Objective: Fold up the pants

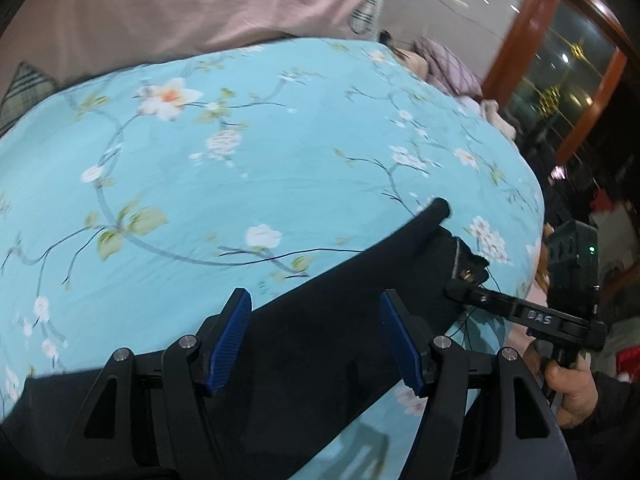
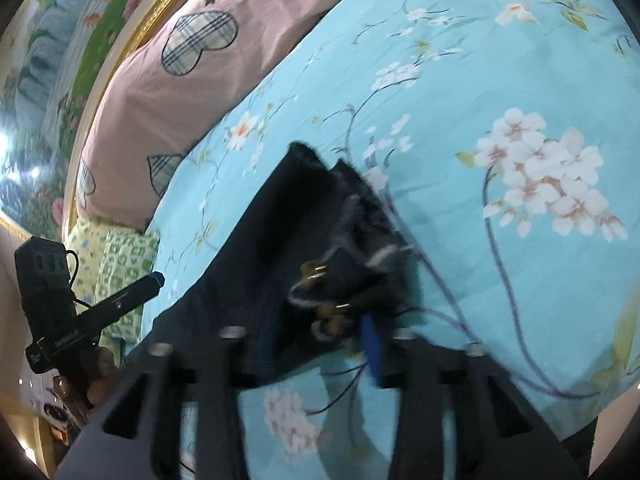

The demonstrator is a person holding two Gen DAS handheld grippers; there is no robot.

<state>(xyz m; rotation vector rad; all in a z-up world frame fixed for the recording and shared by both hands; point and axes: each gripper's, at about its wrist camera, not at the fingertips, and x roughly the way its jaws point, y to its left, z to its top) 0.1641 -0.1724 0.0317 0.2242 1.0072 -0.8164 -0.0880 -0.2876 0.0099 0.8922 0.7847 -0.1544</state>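
Note:
Dark navy pants (image 1: 304,320) lie on a light-blue floral bedsheet (image 1: 240,168), folded lengthwise, running from lower left to the waist end at the right. My left gripper (image 1: 316,332) is open, its blue pads (image 1: 230,340) spread over the middle of the pants. My right gripper (image 1: 464,284) shows in the left wrist view at the waist end, by a brass button. In the right wrist view the right gripper (image 2: 316,344) is blurred over the waistband (image 2: 340,264), jaws apart around the fabric; the pants (image 2: 248,248) stretch away up-left. The left gripper (image 2: 156,278) shows at the left.
A pink quilt with plaid hearts (image 1: 168,12) lies along the bed's far side. A green patterned pillow (image 2: 120,264) sits by the bed edge. A wooden-framed glass door (image 1: 560,80) stands at the right. A person's hand (image 1: 568,384) holds the right gripper's handle.

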